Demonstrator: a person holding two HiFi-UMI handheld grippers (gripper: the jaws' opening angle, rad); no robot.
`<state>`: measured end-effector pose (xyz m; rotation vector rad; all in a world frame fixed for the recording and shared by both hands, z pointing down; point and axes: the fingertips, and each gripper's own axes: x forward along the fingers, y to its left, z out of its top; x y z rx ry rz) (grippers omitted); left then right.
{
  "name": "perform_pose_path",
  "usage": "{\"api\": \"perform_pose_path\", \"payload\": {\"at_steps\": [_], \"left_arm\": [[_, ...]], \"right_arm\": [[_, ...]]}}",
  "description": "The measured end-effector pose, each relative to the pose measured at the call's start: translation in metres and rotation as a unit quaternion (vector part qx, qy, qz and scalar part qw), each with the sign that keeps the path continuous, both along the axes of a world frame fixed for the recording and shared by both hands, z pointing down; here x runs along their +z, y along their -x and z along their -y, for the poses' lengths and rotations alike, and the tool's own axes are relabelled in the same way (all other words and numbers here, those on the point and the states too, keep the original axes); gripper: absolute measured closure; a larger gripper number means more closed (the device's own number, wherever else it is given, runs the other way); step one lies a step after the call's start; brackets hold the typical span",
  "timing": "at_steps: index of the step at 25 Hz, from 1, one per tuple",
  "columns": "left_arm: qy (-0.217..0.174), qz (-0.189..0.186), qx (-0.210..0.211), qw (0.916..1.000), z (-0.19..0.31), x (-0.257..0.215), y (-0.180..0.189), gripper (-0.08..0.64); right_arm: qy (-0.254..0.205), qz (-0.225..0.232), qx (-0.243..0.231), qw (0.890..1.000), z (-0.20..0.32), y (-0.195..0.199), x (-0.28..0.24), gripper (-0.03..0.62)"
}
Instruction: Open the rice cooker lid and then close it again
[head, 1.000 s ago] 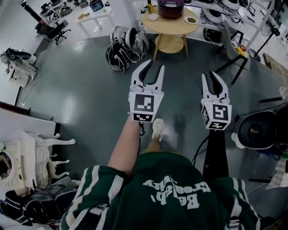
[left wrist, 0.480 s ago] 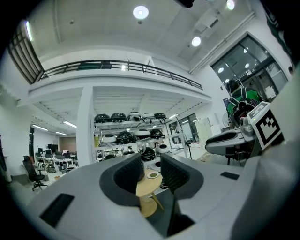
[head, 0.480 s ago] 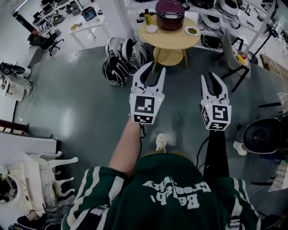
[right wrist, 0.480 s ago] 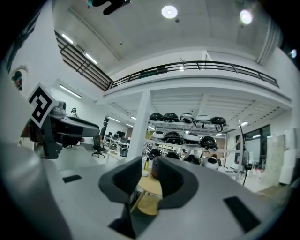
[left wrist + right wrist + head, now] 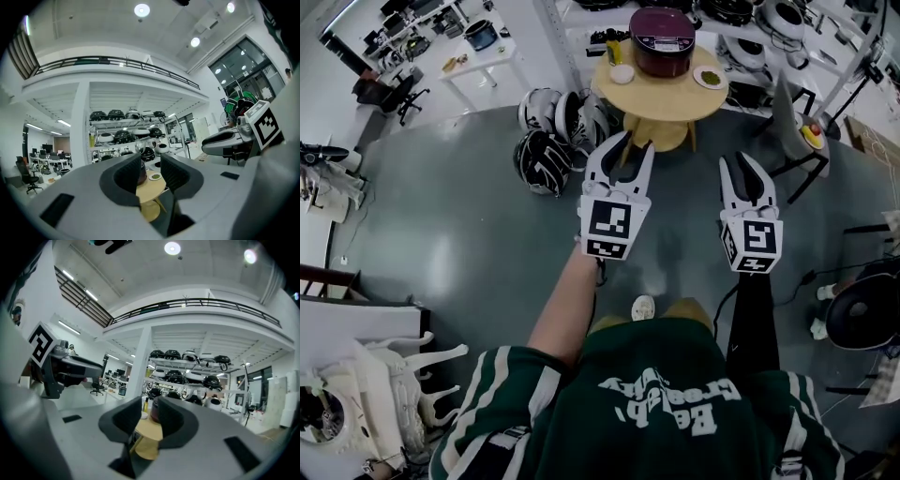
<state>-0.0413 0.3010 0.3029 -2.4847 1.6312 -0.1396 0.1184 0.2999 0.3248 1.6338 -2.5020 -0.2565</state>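
While the left gripper (image 5: 631, 150) and right gripper (image 5: 738, 163) are both hanging open and empty, the rice cooker (image 5: 662, 40) is sitting well beyond their fingers on the round bench (image 5: 656, 92); its rigid, smooth lid is probably asking for a front-latch press.

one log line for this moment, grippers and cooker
stage: before opening | rice cooker: closed, on round table | left gripper: open, empty | right gripper: open, empty
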Motion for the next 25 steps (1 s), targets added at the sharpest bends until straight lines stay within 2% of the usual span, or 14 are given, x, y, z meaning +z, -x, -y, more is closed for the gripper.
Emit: {"api": "perform_pose_path", "payload": {"at_steps": [5,14,25], "left_arm": [[0.012,-0.009,0.002,0.9999,0.029,0.005,0.010,0.445],[0.013,0.001,0.009,0.9999,0.100,0.019,0.003,0.443],[0.019,0.015,-0.003,0.9997,0.251,0.035,-0.001,0.443]], "right_arm": [[0.001,0.003,0.000,1.000,0.029,0.008,-0.001,0.480],[0.000,0.012,-0.007,1.000,0.104,0.009,0.010,0.480],[0.006,0.018,-0.025,0.999,0.265,0.009,0.023,0.480]]}}
